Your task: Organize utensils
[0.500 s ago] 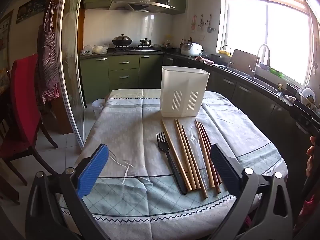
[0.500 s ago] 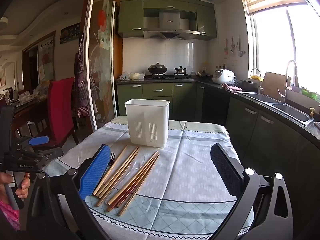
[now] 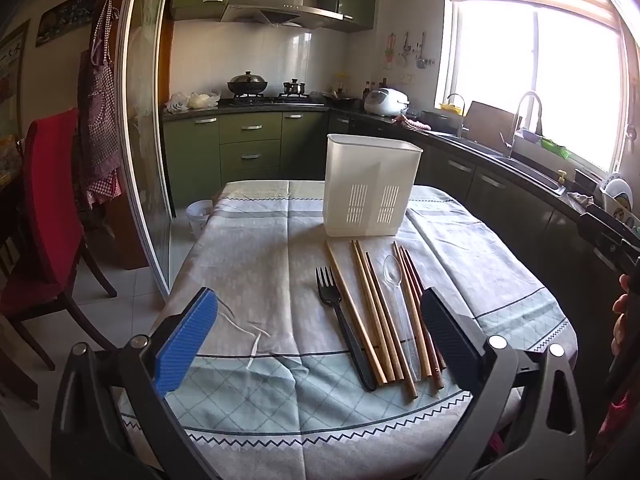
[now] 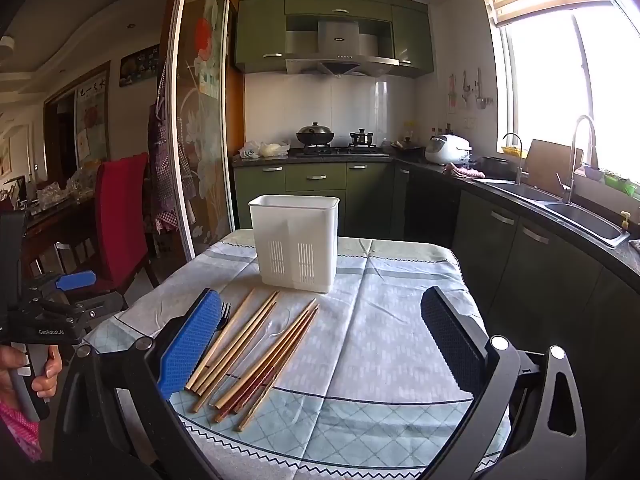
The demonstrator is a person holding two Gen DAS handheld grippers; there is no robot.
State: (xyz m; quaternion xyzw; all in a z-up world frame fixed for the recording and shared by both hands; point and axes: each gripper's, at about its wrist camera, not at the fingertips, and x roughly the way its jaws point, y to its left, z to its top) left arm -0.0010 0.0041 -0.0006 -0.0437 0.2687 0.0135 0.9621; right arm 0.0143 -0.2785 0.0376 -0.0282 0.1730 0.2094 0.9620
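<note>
A white plastic utensil holder [image 3: 371, 184] [image 4: 296, 240] stands upright at the middle of the table. In front of it lie a black plastic fork [image 3: 344, 324] [image 4: 224, 316], a clear plastic spoon [image 3: 394, 276] [image 4: 280, 326] and several wooden chopsticks [image 3: 372, 312] [image 4: 256, 348], side by side. My left gripper [image 3: 320, 320] is open and empty above the table's near edge, the utensils near its right finger. My right gripper [image 4: 320, 320] is open and empty, the utensils by its left finger. The left gripper also shows in the right wrist view [image 4: 76, 280].
The table carries a grey-green cloth [image 3: 260, 280] [image 4: 400, 320]. A red chair [image 3: 44, 208] [image 4: 120, 216] and a glass sliding door [image 3: 148, 120] stand at the left. Kitchen counters with a sink [image 4: 580, 216] run along the right.
Both grippers have shifted only slightly; the left view has crept a little closer to the table. Nothing was taken hold of.
</note>
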